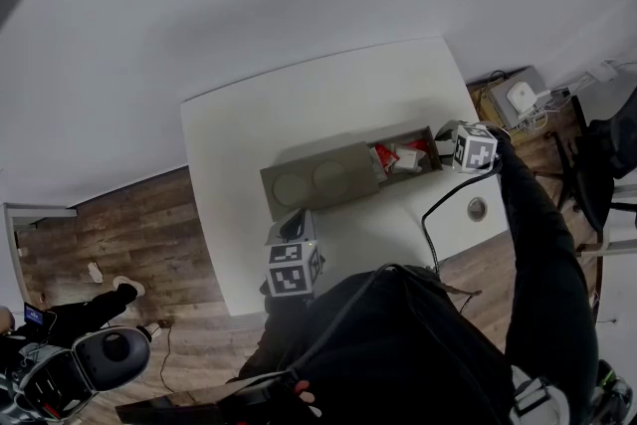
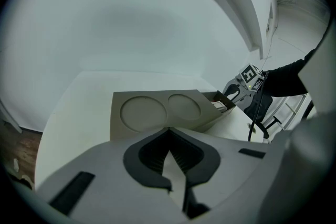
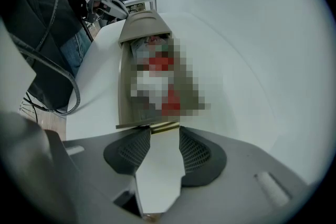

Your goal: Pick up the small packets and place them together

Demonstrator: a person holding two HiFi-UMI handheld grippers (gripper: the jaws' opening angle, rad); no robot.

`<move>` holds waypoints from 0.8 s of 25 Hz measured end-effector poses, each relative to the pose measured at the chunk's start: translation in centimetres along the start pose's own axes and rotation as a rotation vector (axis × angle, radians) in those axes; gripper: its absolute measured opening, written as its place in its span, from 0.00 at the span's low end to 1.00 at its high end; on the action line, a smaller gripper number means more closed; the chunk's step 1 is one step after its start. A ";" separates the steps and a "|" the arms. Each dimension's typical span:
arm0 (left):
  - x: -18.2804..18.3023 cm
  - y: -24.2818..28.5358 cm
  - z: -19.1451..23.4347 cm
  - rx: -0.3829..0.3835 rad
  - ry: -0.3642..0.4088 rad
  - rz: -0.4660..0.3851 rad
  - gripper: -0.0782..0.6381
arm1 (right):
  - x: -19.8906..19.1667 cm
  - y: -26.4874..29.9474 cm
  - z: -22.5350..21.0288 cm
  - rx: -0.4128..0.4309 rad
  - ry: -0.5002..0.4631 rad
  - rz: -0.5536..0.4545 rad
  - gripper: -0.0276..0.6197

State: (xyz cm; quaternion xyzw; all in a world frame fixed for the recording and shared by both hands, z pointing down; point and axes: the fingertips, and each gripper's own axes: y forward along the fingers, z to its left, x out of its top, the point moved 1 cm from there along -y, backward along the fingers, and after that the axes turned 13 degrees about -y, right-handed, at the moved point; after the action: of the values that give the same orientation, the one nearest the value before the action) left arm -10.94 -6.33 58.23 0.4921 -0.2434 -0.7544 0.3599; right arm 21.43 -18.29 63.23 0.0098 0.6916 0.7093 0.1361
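A long tan box (image 1: 317, 180) lies across the white table (image 1: 249, 134), with two round recesses in its left part. Its open right compartment holds several red and white small packets (image 1: 398, 157). My right gripper (image 1: 446, 142) is at the box's right end. In the right gripper view its jaws (image 3: 165, 127) stand wide, and a thin gold-coloured packet (image 3: 165, 126) spans from fingertip to fingertip just outside the box's end wall (image 3: 124, 92). My left gripper (image 1: 291, 220) hangs near the table's front edge, short of the box (image 2: 157, 110), and its jaws (image 2: 168, 129) meet at the tips with nothing between them.
A round cable hole (image 1: 478, 209) sits in the table's right front corner, with a black cable (image 1: 430, 226) running past it. Beyond the right edge are a low cabinet with a white device (image 1: 521, 98) and a chair (image 1: 609, 176). Wood floor (image 1: 129, 234) lies to the left.
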 end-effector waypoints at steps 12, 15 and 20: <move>-0.1 -0.3 0.6 -0.004 -0.003 -0.008 0.11 | -0.8 -0.2 0.6 -0.025 0.108 -0.021 0.14; -0.2 -0.4 0.9 -0.005 -0.003 -0.007 0.11 | -0.7 -0.5 0.2 -0.060 0.122 -0.023 0.14; 0.3 0.3 0.3 -0.004 -0.007 -0.004 0.11 | -1.3 -3.4 -1.9 -0.139 0.240 -0.081 0.05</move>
State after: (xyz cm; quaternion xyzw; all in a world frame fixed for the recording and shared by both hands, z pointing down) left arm -11.15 -6.76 58.41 0.4890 -0.2420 -0.7575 0.3585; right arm 22.87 -20.40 59.99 -0.1123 0.6520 0.7454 0.0815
